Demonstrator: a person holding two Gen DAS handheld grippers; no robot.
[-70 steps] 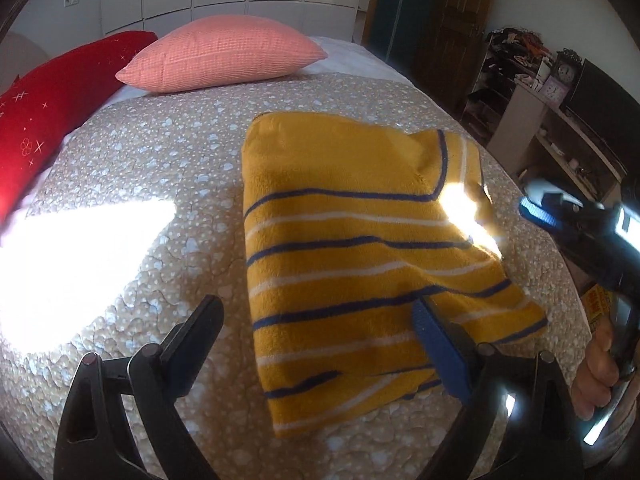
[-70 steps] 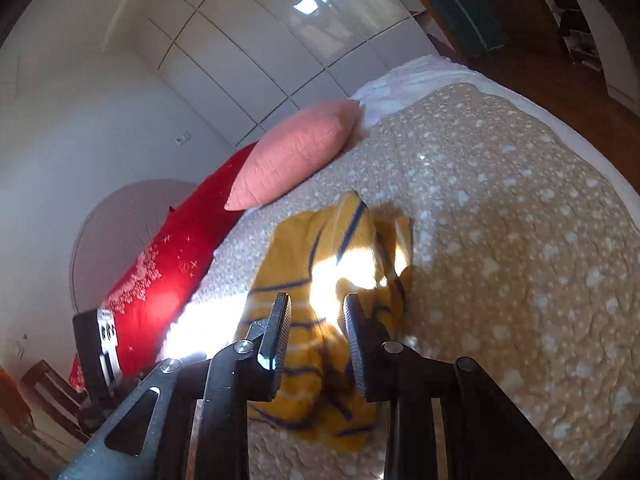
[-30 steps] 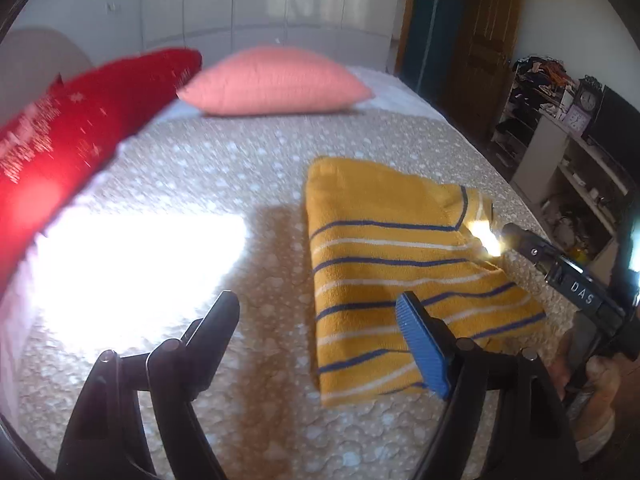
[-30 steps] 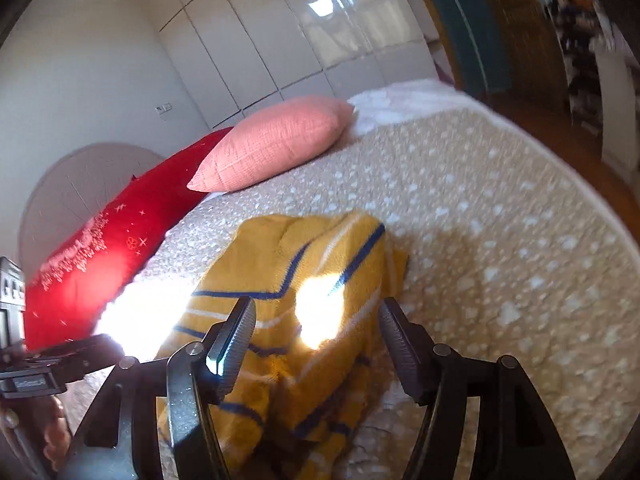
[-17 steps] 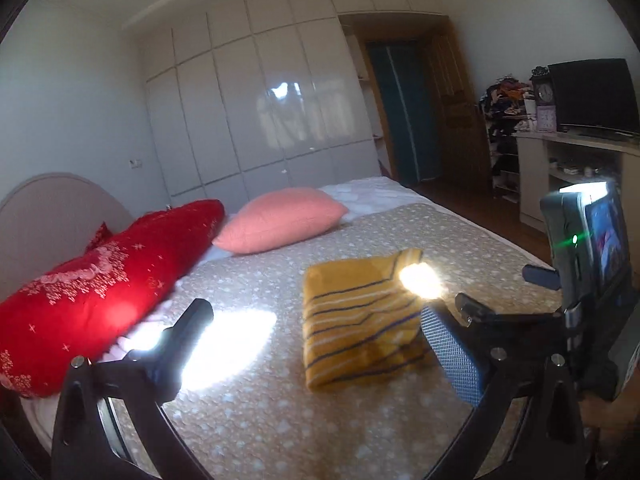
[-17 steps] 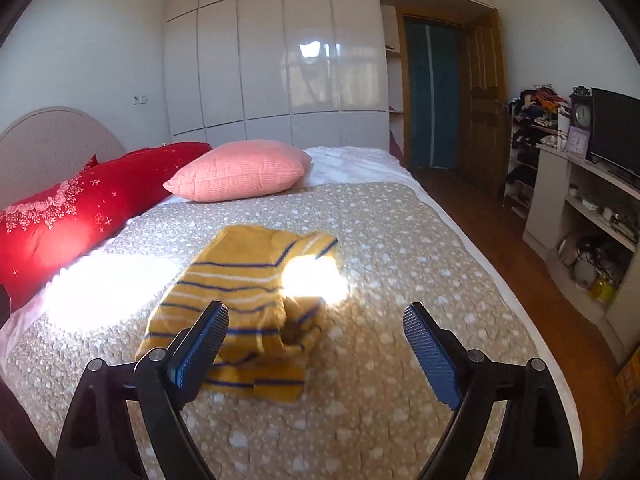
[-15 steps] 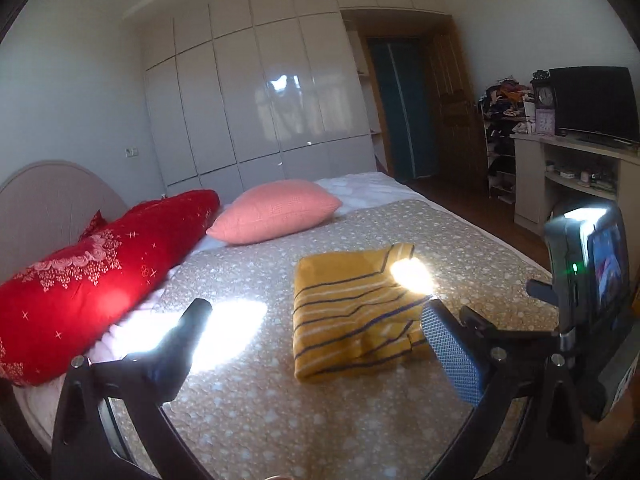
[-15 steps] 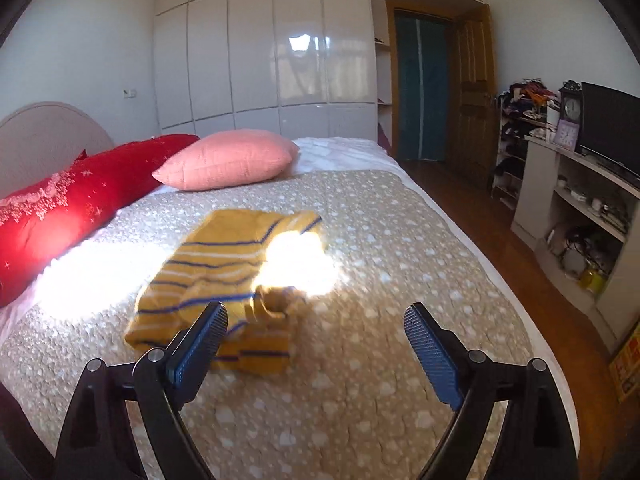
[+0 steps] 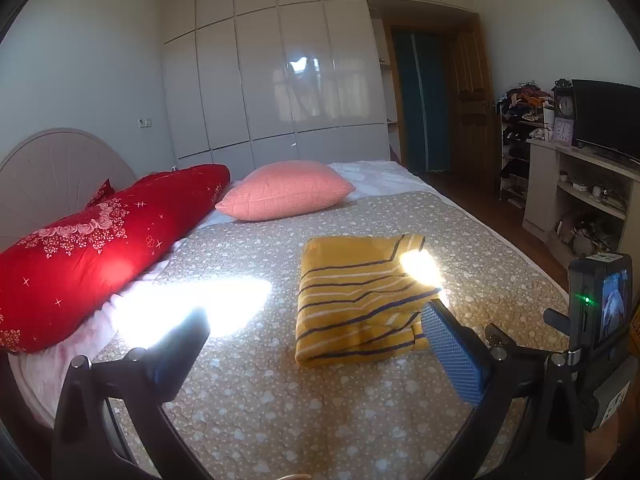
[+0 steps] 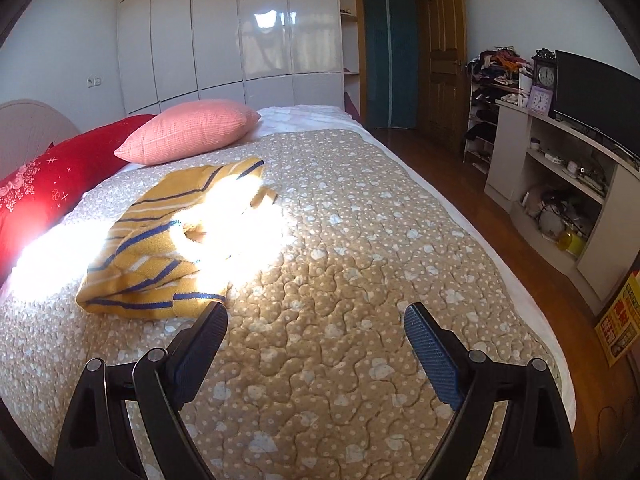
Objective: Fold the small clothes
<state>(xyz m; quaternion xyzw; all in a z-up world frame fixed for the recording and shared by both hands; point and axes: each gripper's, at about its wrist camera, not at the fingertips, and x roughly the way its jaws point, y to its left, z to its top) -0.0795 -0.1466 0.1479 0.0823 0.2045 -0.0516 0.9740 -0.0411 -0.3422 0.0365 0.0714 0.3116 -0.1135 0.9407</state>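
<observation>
A yellow sweater with blue and white stripes (image 9: 360, 300) lies folded into a compact rectangle on the beige quilted bedspread (image 9: 280, 400); a bright sun patch falls on its right side. It also shows in the right wrist view (image 10: 172, 240), left of centre. My left gripper (image 9: 316, 344) is wide open and empty, held back from the sweater above the bed's near part. My right gripper (image 10: 316, 332) is wide open and empty, to the right of the sweater and apart from it. The right gripper's camera body (image 9: 600, 312) shows at the right edge of the left wrist view.
A red bolster pillow (image 9: 100, 240) and a pink pillow (image 9: 284, 190) lie at the head of the bed. White wardrobes (image 9: 280, 80) line the far wall. A shelf unit with a TV (image 10: 592, 92) stands right of the bed, across a strip of wooden floor (image 10: 480, 208).
Both grippers have let go of the sweater, opened wide and pulled back and up from it. The folded sweater now lies still on the bed, farther away in both views.
</observation>
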